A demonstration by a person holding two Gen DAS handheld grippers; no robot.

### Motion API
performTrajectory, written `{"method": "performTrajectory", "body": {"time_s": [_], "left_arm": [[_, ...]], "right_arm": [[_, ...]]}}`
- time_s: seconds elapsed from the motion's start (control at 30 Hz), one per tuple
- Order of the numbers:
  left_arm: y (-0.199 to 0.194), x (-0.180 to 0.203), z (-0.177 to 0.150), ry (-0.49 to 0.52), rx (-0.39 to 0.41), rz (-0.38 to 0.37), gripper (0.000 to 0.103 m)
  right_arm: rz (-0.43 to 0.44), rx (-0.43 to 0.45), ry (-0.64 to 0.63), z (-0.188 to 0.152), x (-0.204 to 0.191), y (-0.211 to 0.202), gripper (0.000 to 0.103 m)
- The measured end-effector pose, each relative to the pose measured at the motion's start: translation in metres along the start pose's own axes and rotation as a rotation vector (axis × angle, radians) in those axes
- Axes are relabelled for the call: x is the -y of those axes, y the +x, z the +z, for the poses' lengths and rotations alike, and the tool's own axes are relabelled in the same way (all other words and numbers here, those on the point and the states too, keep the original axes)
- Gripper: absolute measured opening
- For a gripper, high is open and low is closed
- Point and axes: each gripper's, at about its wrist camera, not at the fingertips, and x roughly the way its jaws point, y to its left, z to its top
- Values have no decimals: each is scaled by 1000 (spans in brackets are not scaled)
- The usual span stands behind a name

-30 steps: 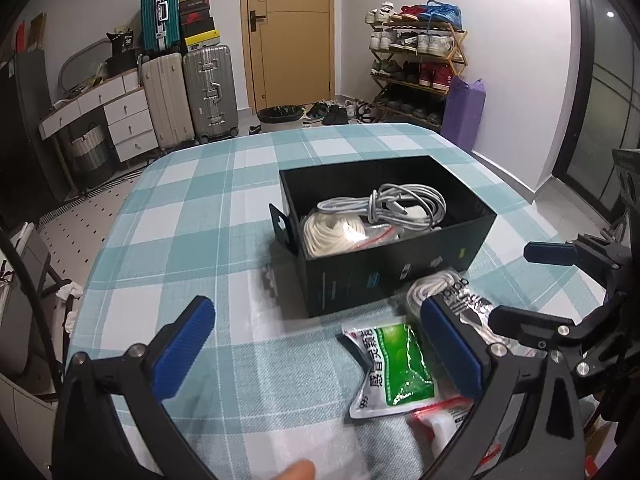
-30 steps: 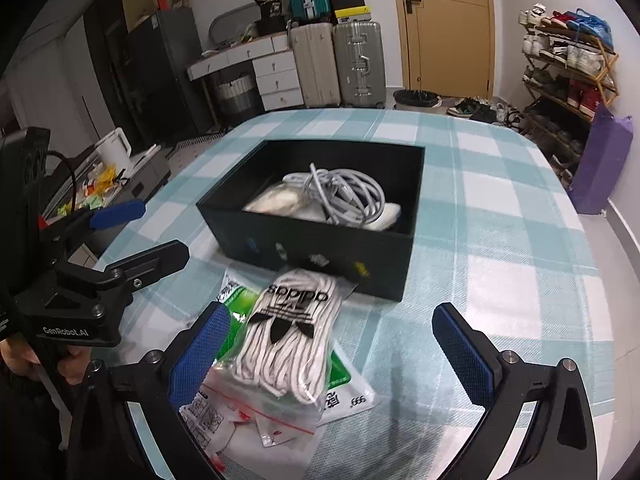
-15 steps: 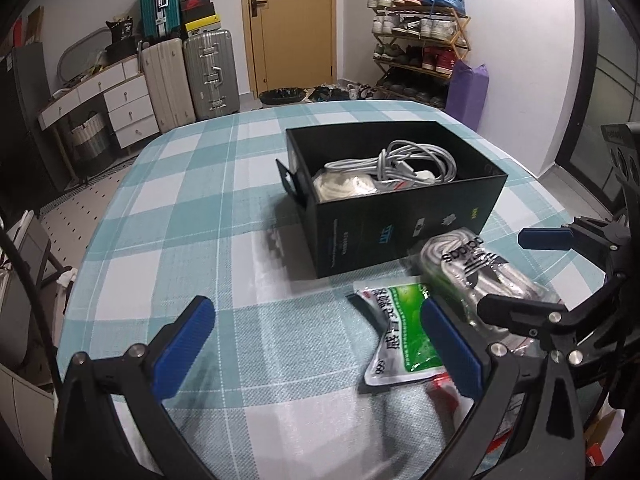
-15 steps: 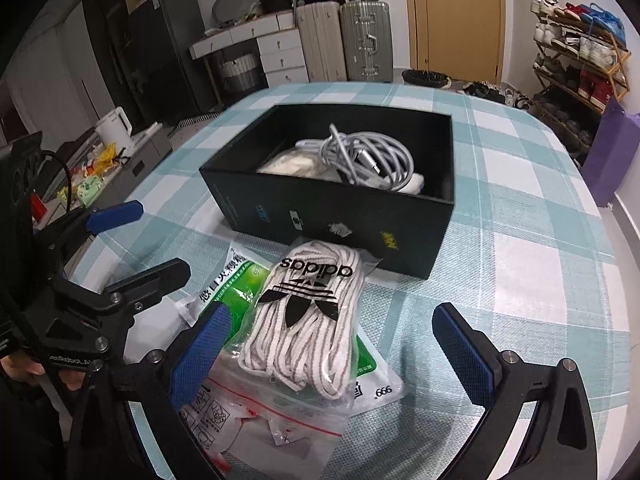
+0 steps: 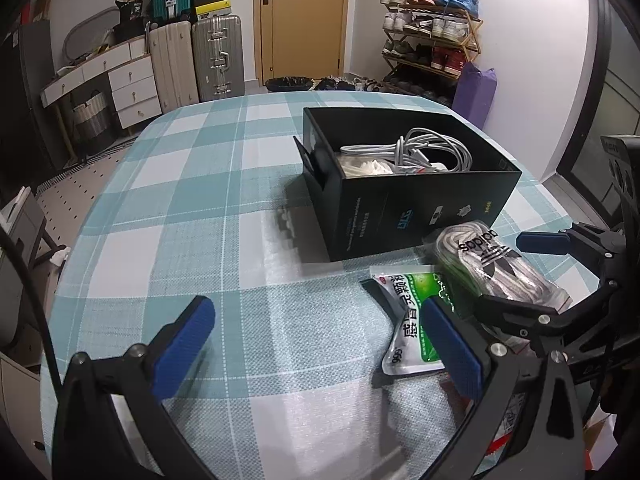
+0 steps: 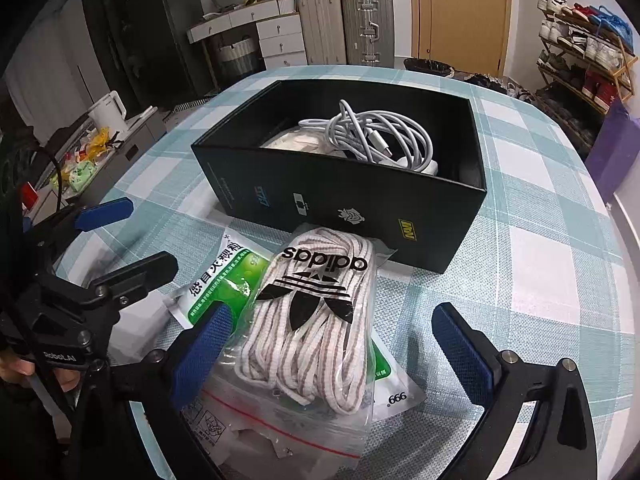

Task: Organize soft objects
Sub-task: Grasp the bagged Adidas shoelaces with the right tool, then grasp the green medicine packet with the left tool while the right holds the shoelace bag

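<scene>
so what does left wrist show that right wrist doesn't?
Left wrist only: the side flap on the box's end and the bare cloth left of the box. Right wrist only: the clear zip bag under the shoelaces, and a hand holding the left gripper. Both: black box, coiled cable, shoelace pack, green packet, both grippers open.

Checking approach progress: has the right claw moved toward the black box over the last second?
Yes. The right claw has come forward: the black box looks nearer, and the bag of laces now lies between its open fingers.
</scene>
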Motion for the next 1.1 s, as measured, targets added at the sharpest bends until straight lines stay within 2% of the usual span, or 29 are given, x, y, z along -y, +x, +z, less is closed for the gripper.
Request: {"method": "performTrajectory", "body": {"time_s": [0.13,0.23,0.4,0.57,0.87,1.1], "left_arm": [[2,-1,0,-5,-5,-7,103],[2,0,-1,-1,-9,-7,103],[2,3,-2,5,-13,-13,103],[-1,7,-2,13,-8,-18,103],[-4,9,-2,14,-7,-16,103],[-4,11,-2,18,-10,-25,103]], "right_arm": [[-9,0,-7,1,-1,2,100],[1,2,-9,1,-2,3,93],[32,18,-35,-3,-7,0,72],[38,28,-61,-4,-11,-2,60],[48,63,-48,-6,-7,-8,46],[74,112,-45,-12,-3,-25,45]]}}
